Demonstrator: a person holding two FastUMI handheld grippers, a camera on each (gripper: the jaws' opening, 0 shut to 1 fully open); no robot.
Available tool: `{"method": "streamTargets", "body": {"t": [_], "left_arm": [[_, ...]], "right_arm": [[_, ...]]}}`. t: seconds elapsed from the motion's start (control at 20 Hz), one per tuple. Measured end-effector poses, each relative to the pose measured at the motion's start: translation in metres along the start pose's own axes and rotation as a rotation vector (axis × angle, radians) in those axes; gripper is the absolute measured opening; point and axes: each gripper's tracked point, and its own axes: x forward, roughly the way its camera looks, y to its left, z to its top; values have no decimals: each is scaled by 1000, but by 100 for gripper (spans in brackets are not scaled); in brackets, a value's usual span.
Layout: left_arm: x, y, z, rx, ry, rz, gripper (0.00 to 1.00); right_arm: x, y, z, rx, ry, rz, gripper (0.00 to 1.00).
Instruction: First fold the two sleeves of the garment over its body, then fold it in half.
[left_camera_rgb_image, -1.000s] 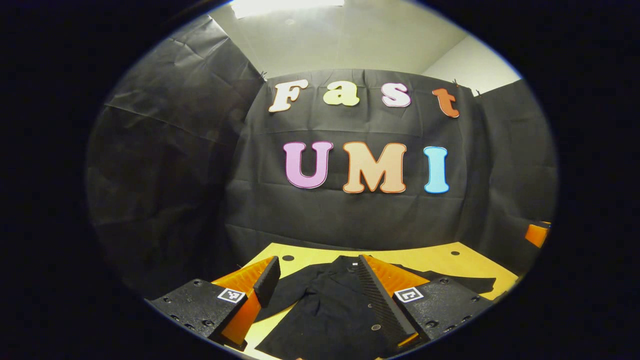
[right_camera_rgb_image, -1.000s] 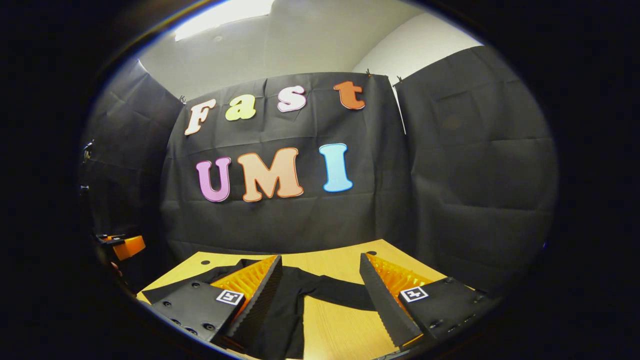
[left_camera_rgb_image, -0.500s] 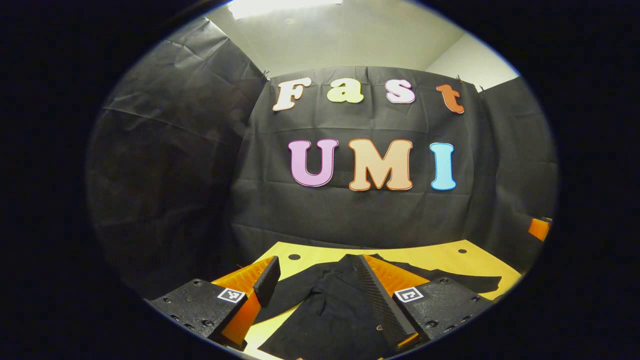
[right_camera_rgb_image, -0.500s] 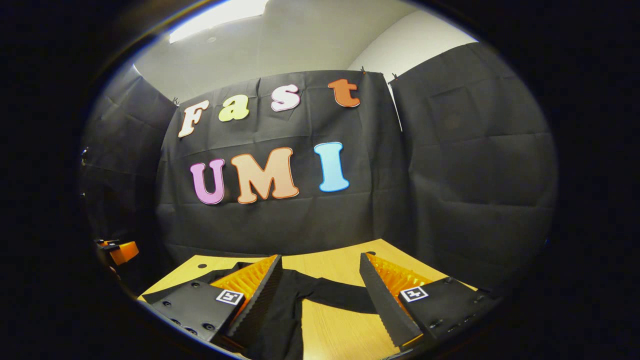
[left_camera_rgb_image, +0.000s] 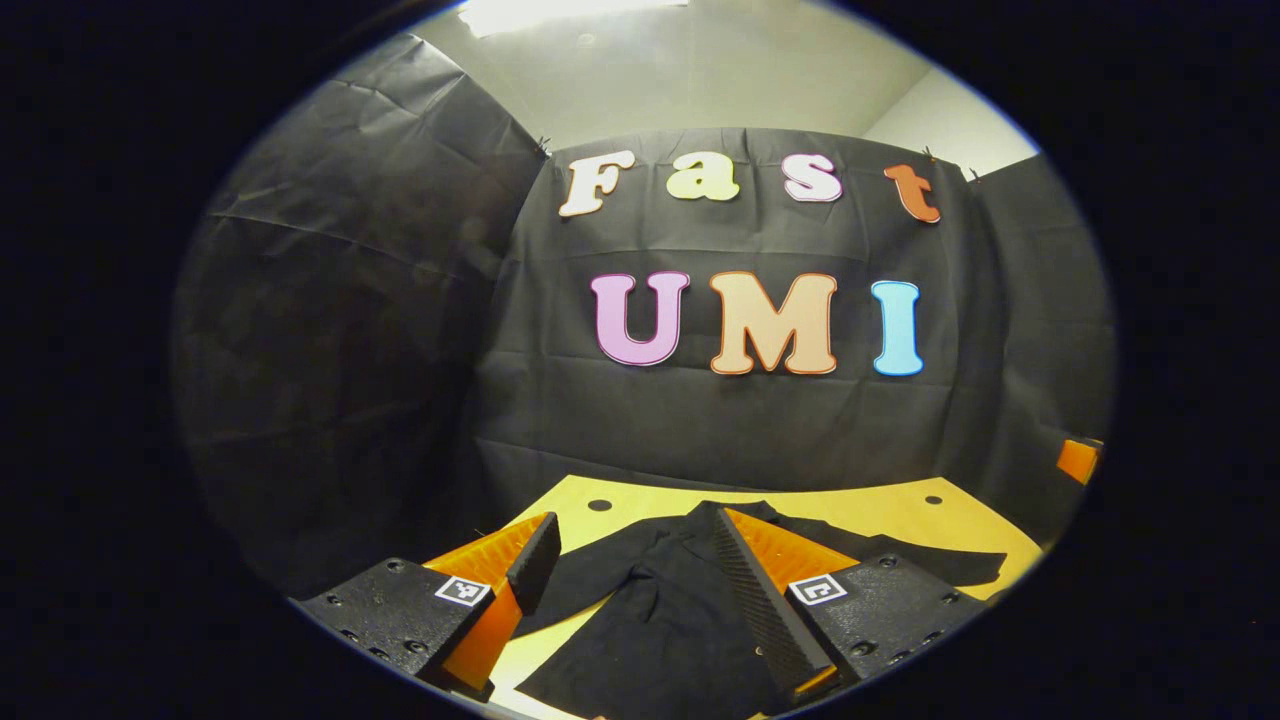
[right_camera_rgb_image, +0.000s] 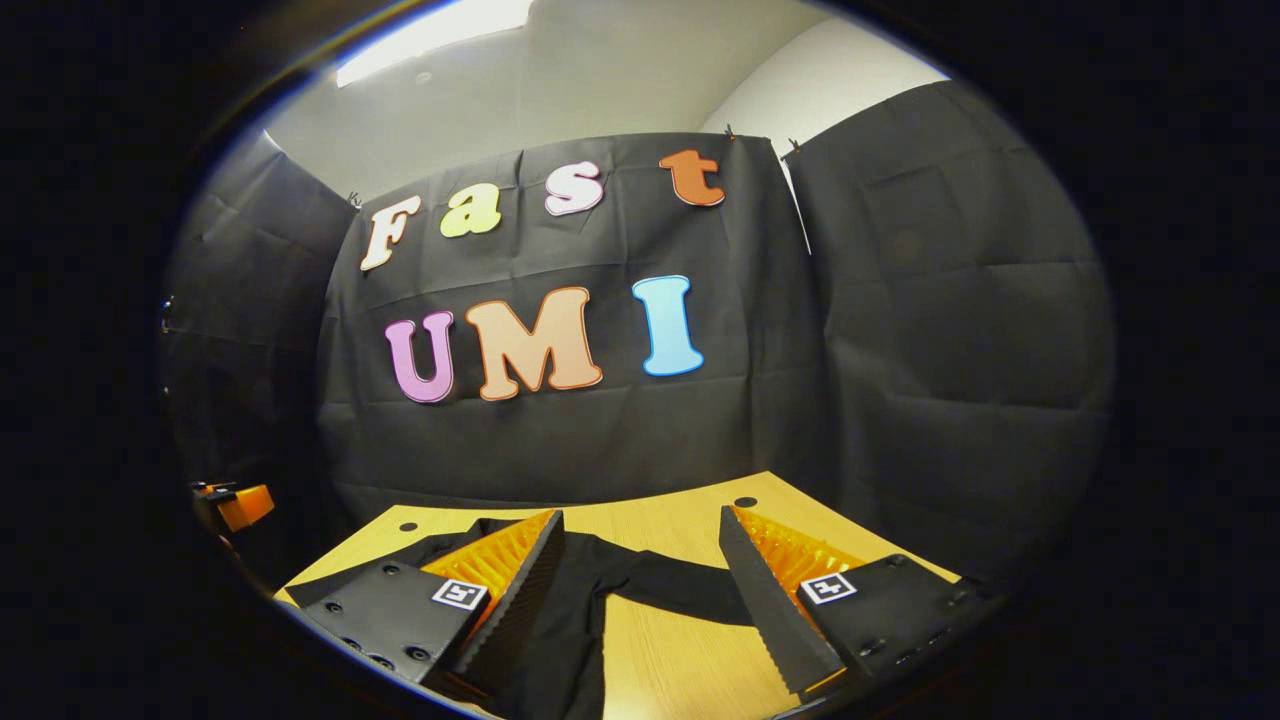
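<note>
A black garment (left_camera_rgb_image: 660, 620) lies spread on the wooden table (left_camera_rgb_image: 860, 510), one sleeve (left_camera_rgb_image: 940, 567) stretched out to the right and the other (left_camera_rgb_image: 590, 570) to the left. My left gripper (left_camera_rgb_image: 630, 528) hovers open over its upper body, nothing between its fingers. In the right gripper view the garment (right_camera_rgb_image: 560, 620) lies at lower left, with a sleeve (right_camera_rgb_image: 680, 590) running across between the fingers. My right gripper (right_camera_rgb_image: 640, 520) is open above that sleeve and holds nothing.
Bare wood of the table (right_camera_rgb_image: 680, 660) lies beside the garment's body. Small round holes (right_camera_rgb_image: 745, 501) mark the table's far edge. Black cloth walls close the booth on three sides. The other gripper (left_camera_rgb_image: 1078, 458) sits at the far right of the left gripper view.
The left gripper view has swung a little, so the wall and garment sit further right. The right gripper view has barely shifted. Both grippers stay open and the garment lies unmoved.
</note>
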Motion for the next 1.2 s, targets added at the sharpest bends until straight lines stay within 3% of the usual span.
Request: {"method": "streamTargets", "body": {"t": [0.85, 1.2], "left_arm": [[3, -7, -6, 27, 30, 6, 92], [4, 0, -7, 33, 31, 23, 92]], "right_arm": [[8, -21, -4, 8, 13, -14, 97], [21, -51, -5, 6, 20, -64, 97]]}}
